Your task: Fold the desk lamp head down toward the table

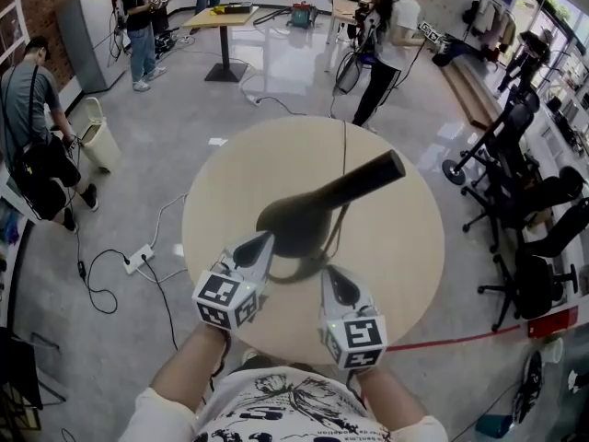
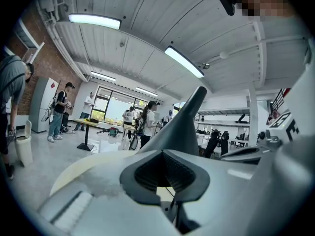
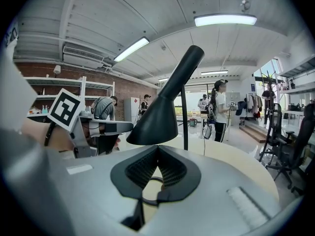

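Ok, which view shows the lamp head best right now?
The right gripper view: the lamp head stands in full side profile there. The head view shows it foreshortened from above; the left gripper view shows only its upper part, very close.

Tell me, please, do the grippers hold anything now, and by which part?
Nothing is held. The left gripper and the right gripper both have their jaws together and empty; the lamp stands just beyond their tips.
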